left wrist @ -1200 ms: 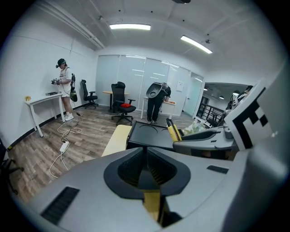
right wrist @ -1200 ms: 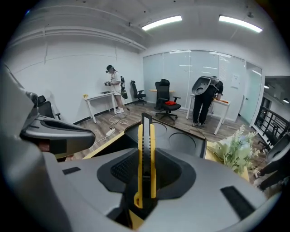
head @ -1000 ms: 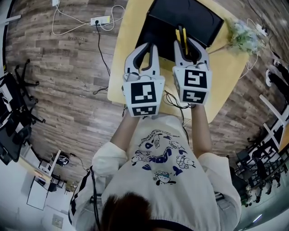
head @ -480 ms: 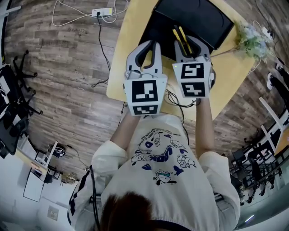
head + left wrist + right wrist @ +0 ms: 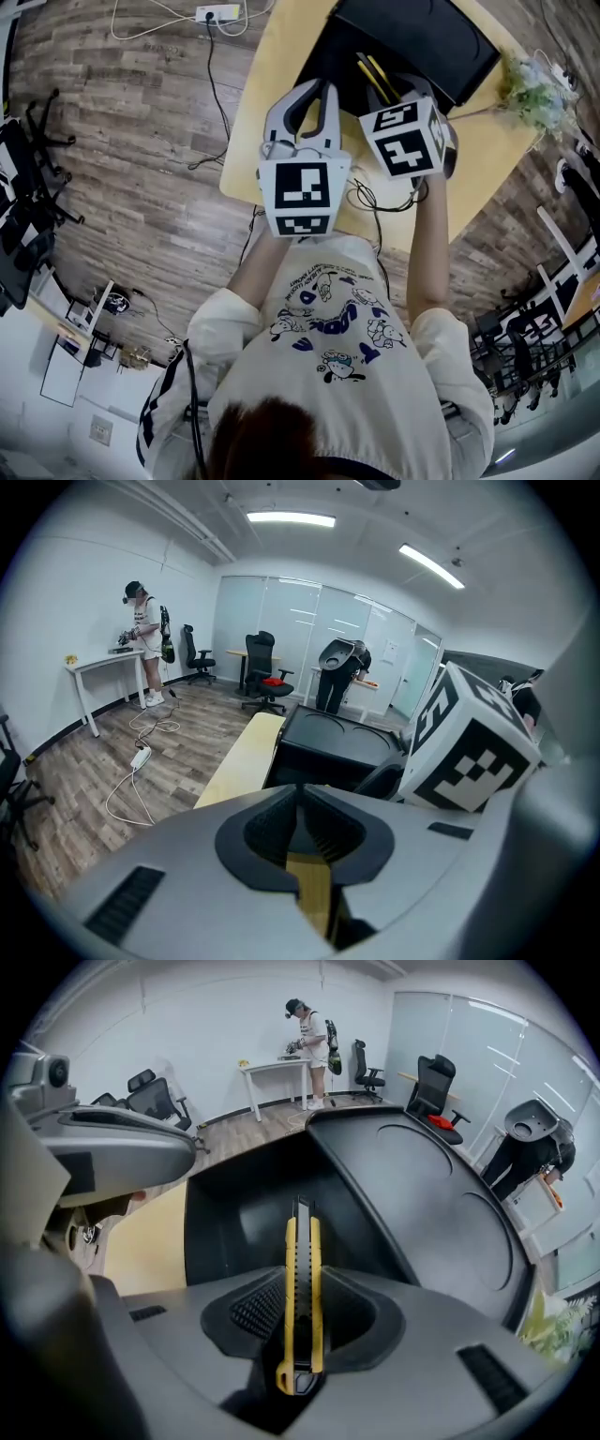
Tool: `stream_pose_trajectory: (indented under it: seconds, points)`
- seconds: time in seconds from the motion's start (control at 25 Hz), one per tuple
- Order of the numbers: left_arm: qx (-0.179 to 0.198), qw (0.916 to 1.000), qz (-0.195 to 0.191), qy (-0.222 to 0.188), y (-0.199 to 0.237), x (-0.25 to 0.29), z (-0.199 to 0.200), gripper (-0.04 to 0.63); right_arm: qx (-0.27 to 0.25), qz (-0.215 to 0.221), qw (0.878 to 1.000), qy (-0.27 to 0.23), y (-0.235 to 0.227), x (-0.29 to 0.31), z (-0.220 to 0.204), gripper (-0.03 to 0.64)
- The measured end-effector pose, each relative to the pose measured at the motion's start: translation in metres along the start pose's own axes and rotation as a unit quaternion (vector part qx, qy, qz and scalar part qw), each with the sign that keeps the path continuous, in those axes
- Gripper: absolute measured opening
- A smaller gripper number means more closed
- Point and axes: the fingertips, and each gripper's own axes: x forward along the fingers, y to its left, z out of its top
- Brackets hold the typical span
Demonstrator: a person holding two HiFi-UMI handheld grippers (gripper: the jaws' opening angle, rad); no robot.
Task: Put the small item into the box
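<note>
Two claws: held side by side above the near half of the surface [image 5: 281, 56].
Left claw [image 5: 300, 791]: jaws pressed together, nothing gripped.
Right claw [image 5: 302, 1277]: clamped on the utility knife [image 5: 300, 1241].
Utility knife: yellow and black, pointed into the open box [image 5: 244, 1213].
Box: black, set toward the far edge of the surface.

Grey two-jaw grippers: two, the left gripper [image 5: 321, 89] and the right gripper [image 5: 302, 1293]
Black-and-white marker cubes [image 5: 302, 192]: two, one on each gripper
Yellow-and-black utility knife [image 5: 301, 1241]: one
Black plastic box with open lid [image 5: 422, 37]: one, upper centre
Pale yellow wooden table [image 5: 284, 52]: one
White power strip [image 5: 217, 12]: one, top left
Green leafy plant [image 5: 534, 89]: one, upper right
</note>
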Motion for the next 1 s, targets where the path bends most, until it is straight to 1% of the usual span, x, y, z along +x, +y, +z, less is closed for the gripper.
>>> stream_pose_trajectory:
  seconds: [0.12,0.2,0.44,0.6,0.72,0.84,0.88,1.0]
  points:
    - [-0.003,1.0,0.0,0.002,0.001,-0.001,-0.002,0.035,-0.002,0.0,1.0,0.013,-0.001,0.006,-0.002,0.13]
    - [-0.003,1.0,0.0,0.002,0.001,-0.001,-0.003,0.035,0.005,-0.002,1.0,0.01,-0.002,0.007,-0.001,0.13]
    - [-0.002,1.0,0.002,-0.006,0.004,-0.006,0.0,0.035,0.029,-0.006,0.999,-0.03,-0.003,-0.007,0.01,0.155]
    - [0.004,0.9998,-0.002,-0.021,0.001,-0.015,0.012,0.035,0.047,-0.018,0.996,-0.07,-0.001,-0.035,0.023,0.129]
    - [0.014,0.999,-0.011,-0.04,-0.005,-0.022,0.026,0.035,0.084,-0.037,0.987,-0.129,-0.003,-0.064,0.037,0.121]
    - [0.024,0.9978,-0.02,-0.059,-0.013,-0.034,0.039,0.035,0.121,-0.058,0.973,-0.188,-0.001,-0.096,0.047,0.087]
    - [0.027,0.9973,-0.022,-0.064,-0.016,-0.039,0.044,0.035,0.131,-0.065,0.968,-0.203,0.001,-0.106,0.049,0.07]
    - [0.037,0.9954,-0.03,-0.083,-0.024,-0.055,0.061,0.035,0.16,-0.086,0.953,-0.24,0.006,-0.136,0.05,0.054]
